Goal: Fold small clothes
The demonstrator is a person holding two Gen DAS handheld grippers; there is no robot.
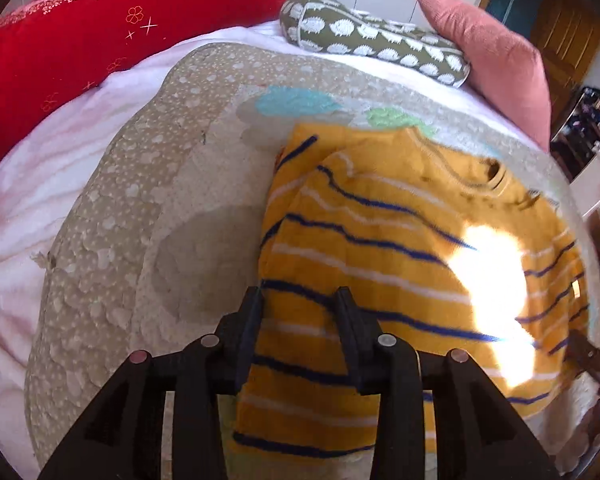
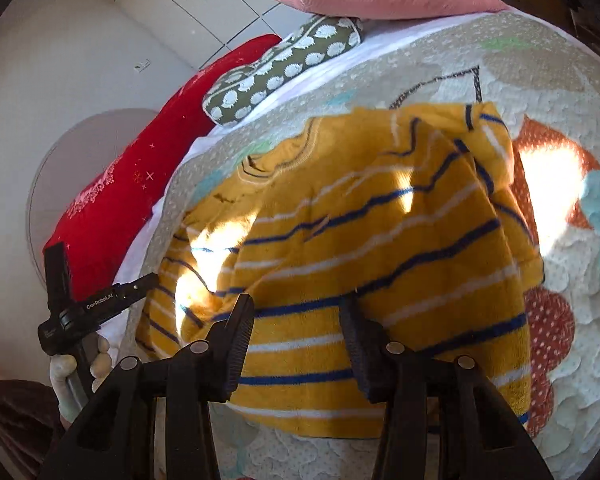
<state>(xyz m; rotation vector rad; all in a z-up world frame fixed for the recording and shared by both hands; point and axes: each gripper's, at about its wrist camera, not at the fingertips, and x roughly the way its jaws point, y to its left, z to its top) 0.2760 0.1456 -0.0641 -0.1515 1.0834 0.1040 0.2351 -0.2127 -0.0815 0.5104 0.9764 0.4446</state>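
Note:
A small yellow sweater (image 1: 380, 248) with blue and white stripes lies on a patterned quilt (image 1: 140, 200), its sleeves folded in over the body. My left gripper (image 1: 300, 300) is open, its fingers low over the sweater's left lower edge. My right gripper (image 2: 296, 312) is open above the sweater (image 2: 360, 232) near its hem, with cloth showing between the fingers. The left gripper (image 2: 80, 300) also shows at the left of the right wrist view, held by a gloved hand. Bright sun patches lie on the sweater.
A red pillow (image 1: 80, 40), a green hedgehog-print cushion (image 1: 380, 40) and a pink pillow (image 1: 492, 52) line the far side of the bed. A white blanket (image 1: 28, 200) lies under the quilt. Shelves and a wooden door stand at the right.

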